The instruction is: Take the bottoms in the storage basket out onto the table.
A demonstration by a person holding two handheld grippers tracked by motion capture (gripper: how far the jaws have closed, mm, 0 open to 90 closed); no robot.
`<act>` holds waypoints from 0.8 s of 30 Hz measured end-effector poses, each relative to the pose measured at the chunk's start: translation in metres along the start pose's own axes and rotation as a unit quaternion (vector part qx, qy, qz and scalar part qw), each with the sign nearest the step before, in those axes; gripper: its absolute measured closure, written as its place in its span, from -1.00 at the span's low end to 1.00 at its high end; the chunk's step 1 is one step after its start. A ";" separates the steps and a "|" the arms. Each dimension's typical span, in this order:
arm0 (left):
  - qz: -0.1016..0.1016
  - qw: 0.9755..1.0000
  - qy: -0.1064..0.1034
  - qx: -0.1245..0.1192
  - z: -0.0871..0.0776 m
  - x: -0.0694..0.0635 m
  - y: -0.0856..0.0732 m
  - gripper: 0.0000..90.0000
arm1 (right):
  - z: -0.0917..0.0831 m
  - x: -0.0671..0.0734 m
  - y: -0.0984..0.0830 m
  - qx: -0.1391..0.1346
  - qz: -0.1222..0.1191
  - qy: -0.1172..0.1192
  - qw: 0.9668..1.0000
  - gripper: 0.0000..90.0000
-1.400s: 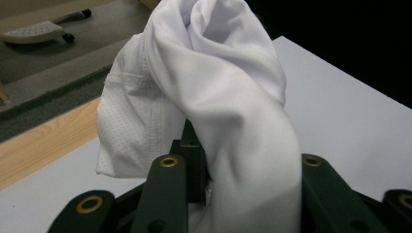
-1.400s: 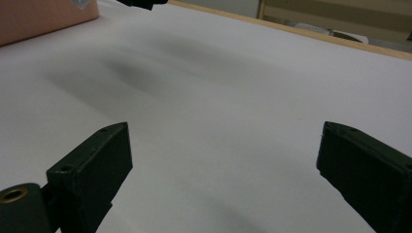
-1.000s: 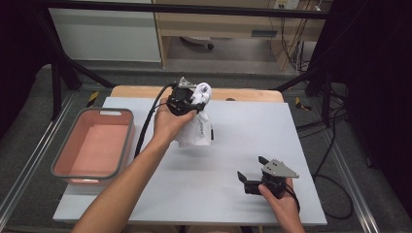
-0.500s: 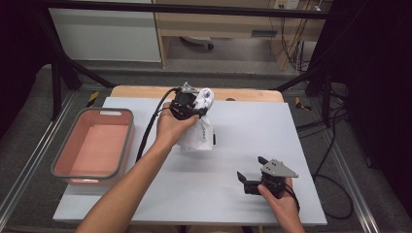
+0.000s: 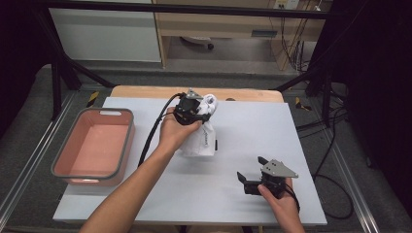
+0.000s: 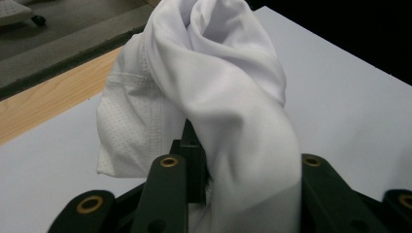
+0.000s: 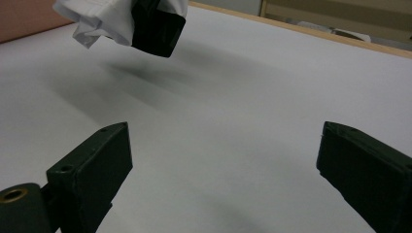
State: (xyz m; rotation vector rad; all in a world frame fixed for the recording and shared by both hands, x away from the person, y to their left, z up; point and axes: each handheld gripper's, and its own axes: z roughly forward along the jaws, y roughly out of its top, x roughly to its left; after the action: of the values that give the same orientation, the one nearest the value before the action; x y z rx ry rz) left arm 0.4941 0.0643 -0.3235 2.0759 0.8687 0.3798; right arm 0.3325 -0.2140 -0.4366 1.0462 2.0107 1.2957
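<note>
A white cloth [image 5: 202, 140] hangs bunched from my left gripper [image 5: 206, 112], which is shut on its upper folds above the middle of the white table [image 5: 272, 131]. In the left gripper view the twisted cloth [image 6: 218, 82] rises between the two black jaws of the left gripper [image 6: 238, 177], a stitched hem showing at its left. My right gripper [image 5: 248, 181] rests open near the table's front right, nothing between its fingers. In the right gripper view, the right gripper [image 7: 223, 170] stands wide over bare table, and the cloth [image 7: 94, 17] hangs at top left with a dark block [image 7: 158, 22] beside it.
A pink bin with a grey rim [image 5: 130, 138] sits on the table's left side with nothing in it. A wooden strip [image 5: 145, 92] runs along the far edge. Black frame posts and cables stand beyond the table on both sides.
My left hand has drifted slightly to the right and nearer with the cloth still in its grip. The right gripper has stayed where it was.
</note>
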 end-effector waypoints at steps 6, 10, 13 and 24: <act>-0.004 1.000 -0.003 0.000 0.001 -0.001 -0.004 0.54 | 0.001 0.000 0.000 0.000 0.001 0.000 1.000 -0.87; -0.006 1.000 -0.007 0.005 0.005 -0.001 -0.008 0.54 | 0.001 0.001 0.001 -0.001 -0.002 0.001 1.000 -0.87; -0.008 1.000 -0.007 0.009 0.009 -0.001 -0.011 0.54 | 0.001 0.001 0.001 -0.001 -0.001 0.001 1.000 -0.87; -0.005 1.000 -0.010 0.017 0.014 -0.004 -0.016 0.54 | 0.001 0.001 0.000 -0.001 -0.001 0.001 1.000 -0.87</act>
State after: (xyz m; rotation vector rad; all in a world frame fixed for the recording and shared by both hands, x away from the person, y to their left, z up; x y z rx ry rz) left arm 0.4915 0.0603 -0.3447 2.1021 0.8792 0.3413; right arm 0.3328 -0.2128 -0.4365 1.0421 2.0118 1.2983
